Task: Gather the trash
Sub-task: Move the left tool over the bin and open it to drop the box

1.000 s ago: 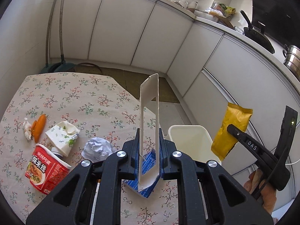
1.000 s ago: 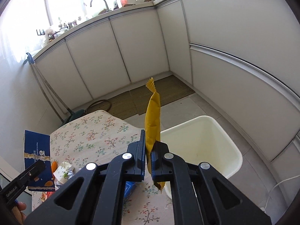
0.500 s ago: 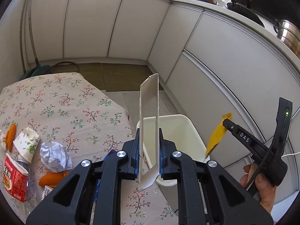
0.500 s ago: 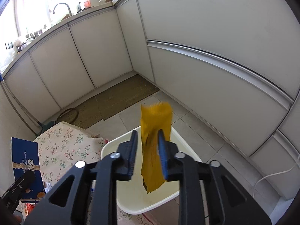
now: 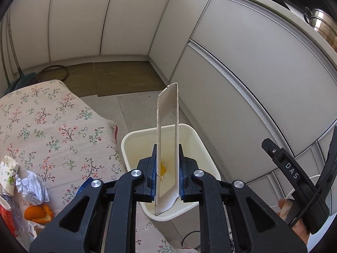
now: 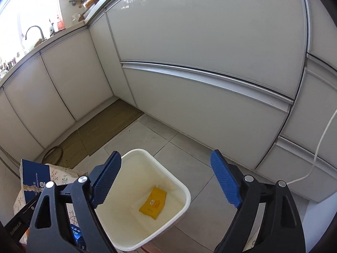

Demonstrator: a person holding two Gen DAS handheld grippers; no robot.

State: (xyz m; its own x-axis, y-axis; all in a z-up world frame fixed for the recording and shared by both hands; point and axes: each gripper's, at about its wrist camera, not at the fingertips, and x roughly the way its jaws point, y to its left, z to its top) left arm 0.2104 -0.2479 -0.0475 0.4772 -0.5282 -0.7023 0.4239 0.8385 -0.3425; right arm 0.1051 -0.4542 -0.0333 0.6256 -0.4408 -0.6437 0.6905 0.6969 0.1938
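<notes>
Bin (image 6: 185, 191): cream plastic, on the tiled floor beside the cloth-covered worktop (image 5: 52, 126), below both hand-held grippers.

Wrapper (image 6: 153, 202): yellow, flat on the bin floor; small dark print on it, too small to read.

Right hand-held gripper (image 6: 166, 181): blue pads spreading wide, nothing between them, bin mouth directly beneath. "DAS" reads in white on its black arm in the left wrist view.

Left hand-held gripper (image 5: 167, 172): clamped tight on a carton (image 5: 167, 130), a flattened white-and-blue box standing upright from the pads, its top open. In the left wrist view it hangs over the near half of the bin. On its blue face in the right wrist view runs a line that looks like "MILK FLAVORED" beside a round logo; the rest is illegible.

Step in hand, as judged: dropping the carton. Advice: bring its lower end well inside the rim, away from the worktop-side wall, and tip the tall end toward the bin centre before letting go, since a long stiff box may catch the rim and topple out. Keep the right hand-held gripper out of the drop path.

Remaining on the worktop: crumpled paper (image 5: 31, 185), orange peel (image 5: 38, 213), a floral-print paper cup (image 5: 8, 172), a red tub at the frame edge, lettering not readable.
</notes>
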